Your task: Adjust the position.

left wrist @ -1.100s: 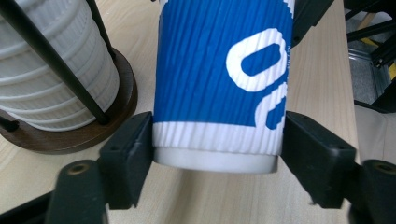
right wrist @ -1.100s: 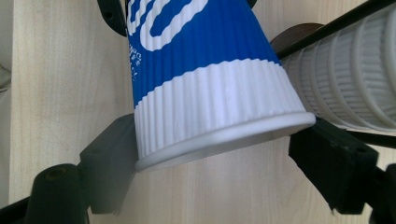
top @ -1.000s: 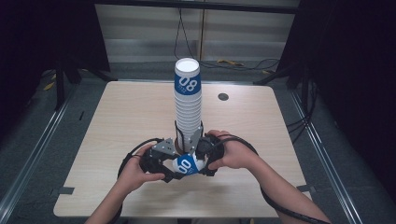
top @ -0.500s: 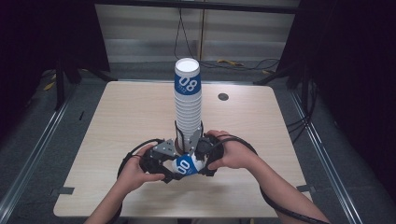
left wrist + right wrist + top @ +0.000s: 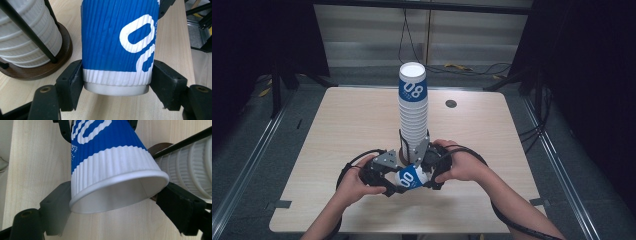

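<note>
— Surface? Pale wooden table, rounded corners.
— On it? Dark round wooden base bearing a tall cup stack, plus a small dark disc near the far edge.

I see the cup lying sideways between my grippers, just before the cup stack on the table.

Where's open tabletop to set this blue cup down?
Bare wood lies left of the cup stack out to the table edge, and right of it up to the small dark disc. Crowded: the near middle, where both grippers hold the blue cup against the stack's base.
</note>
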Demonstrator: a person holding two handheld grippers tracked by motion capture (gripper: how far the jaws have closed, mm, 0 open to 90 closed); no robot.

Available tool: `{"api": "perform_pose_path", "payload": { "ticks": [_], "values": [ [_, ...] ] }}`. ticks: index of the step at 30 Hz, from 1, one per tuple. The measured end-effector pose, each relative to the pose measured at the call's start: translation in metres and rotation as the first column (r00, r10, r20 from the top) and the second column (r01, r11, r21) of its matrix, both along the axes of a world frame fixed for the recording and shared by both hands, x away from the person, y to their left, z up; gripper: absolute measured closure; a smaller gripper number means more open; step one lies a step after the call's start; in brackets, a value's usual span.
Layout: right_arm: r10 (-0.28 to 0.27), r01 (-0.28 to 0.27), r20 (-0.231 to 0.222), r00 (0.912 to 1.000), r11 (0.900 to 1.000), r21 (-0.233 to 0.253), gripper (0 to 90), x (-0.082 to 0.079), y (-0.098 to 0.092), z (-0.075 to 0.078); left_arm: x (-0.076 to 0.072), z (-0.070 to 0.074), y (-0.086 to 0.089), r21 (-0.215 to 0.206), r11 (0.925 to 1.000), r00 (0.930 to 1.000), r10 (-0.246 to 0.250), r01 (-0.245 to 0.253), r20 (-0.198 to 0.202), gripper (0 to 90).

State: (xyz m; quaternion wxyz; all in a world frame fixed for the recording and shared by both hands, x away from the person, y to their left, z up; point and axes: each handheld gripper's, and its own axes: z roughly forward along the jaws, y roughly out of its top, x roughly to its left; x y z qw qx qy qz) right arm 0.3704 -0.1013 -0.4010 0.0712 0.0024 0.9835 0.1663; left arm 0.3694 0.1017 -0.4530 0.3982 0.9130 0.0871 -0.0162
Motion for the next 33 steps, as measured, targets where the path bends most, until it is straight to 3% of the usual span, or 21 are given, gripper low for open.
{"api": "perform_pose_path", "payload": {
  "ticks": [8, 11, 14, 18, 19, 26, 30, 33],
  "values": [
    [-0.005, 0.006, -0.02, 0.9998, 0.998, 0.055, 12.8, 0.001, -0.006, -0.003, -0.002, 0.002, 0.0, -0.009, 0.9999, 0.9999, -0.013, 0.013, 0.008, 30.5],
    [-0.027, 0.03, -0.04, 0.9988, 0.998, 0.053, 12.6, -0.001, -0.008, -0.003, -0.002, 0.001, 0.001, -0.019, 0.9997, 0.9998, -0.018, 0.018, 0.0, 30.5],
    [-0.03, 0.033, -0.041, 0.9987, 0.998, 0.058, 12.8, -0.001, -0.011, -0.004, -0.001, 0.001, 0.004, -0.016, 0.9997, 0.9998, -0.02, 0.02, 0.0, 30.5],
    [-0.032, 0.035, -0.034, 0.9989, 0.996, 0.077, 12.6, 0.001, -0.016, -0.006, -0.001, 0.001, 0.006, -0.042, 0.9989, 0.9998, -0.021, 0.02, -0.008, 30.5],
    [-0.054, 0.058, -0.048, 0.9974, 0.995, 0.082, 12.7, -0.001, -0.017, -0.006, -0.001, 0.002, 0.006, -0.035, 0.9992, 0.9998, -0.021, 0.021, -0.005, 30.5],
    [-0.063, 0.069, -0.05, 0.9968, 0.988, 0.139, 12.7, -0.001, -0.025, -0.008, 0.0, 0.001, 0.009, -0.056, 0.9983, 0.9997, -0.017, 0.016, -0.019, 30.5],
    [-0.085, 0.098, -0.071, 0.9939, 0.974, 0.205, 12.8, -0.001, -0.031, -0.009, 0.001, 0.001, 0.01, -0.065, 0.9979, 0.9997, -0.009, 0.007, -0.025, 30.4],
    [-0.093, 0.107, -0.074, 0.9929, 0.971, 0.215, 12.8, -0.001, -0.034, -0.009, 0.002, 0.001, 0.01, -0.064, 0.9979, 0.9996, -0.008, 0.006, -0.026, 30.4]
  ]
}}
